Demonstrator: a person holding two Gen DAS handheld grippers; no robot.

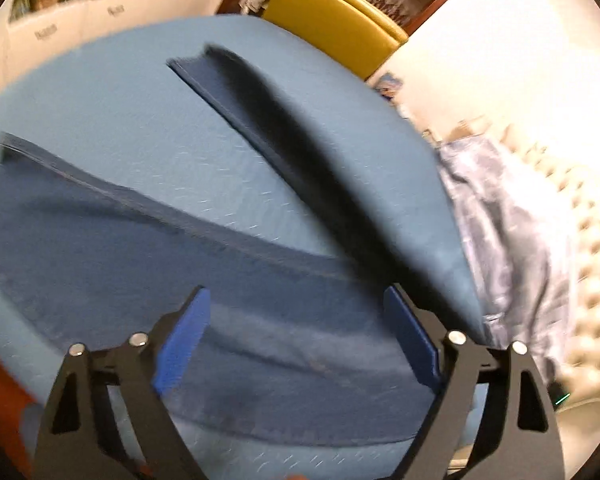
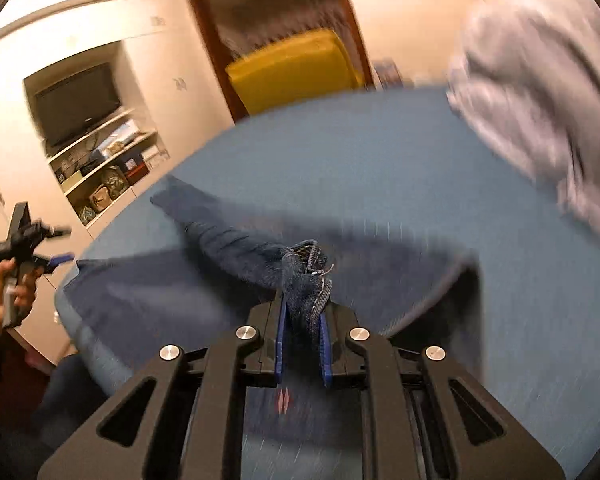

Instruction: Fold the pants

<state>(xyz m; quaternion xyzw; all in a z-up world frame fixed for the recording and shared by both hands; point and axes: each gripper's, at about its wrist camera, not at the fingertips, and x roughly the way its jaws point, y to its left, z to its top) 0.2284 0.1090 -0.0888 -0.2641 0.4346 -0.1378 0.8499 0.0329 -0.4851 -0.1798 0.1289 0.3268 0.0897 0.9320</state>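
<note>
Dark blue pants [image 1: 228,320] lie spread on a light blue bed sheet [image 1: 140,128]. In the left wrist view one leg lies flat below my open left gripper [image 1: 296,300], the other leg [image 1: 300,128] is lifted and runs up toward the back. My right gripper [image 2: 303,312] is shut on a bunched part of the pants [image 2: 306,280] and holds it above the bed [image 2: 380,168]. The left gripper [image 2: 56,262] also shows at the far left of the right wrist view, held in a hand, empty.
A yellow chair [image 2: 292,68] stands in a doorway behind the bed. A grey-blue blanket [image 1: 500,208] is heaped at the bed's right side by a tufted headboard [image 1: 588,248]. Shelves with a TV [image 2: 80,100] stand at the left.
</note>
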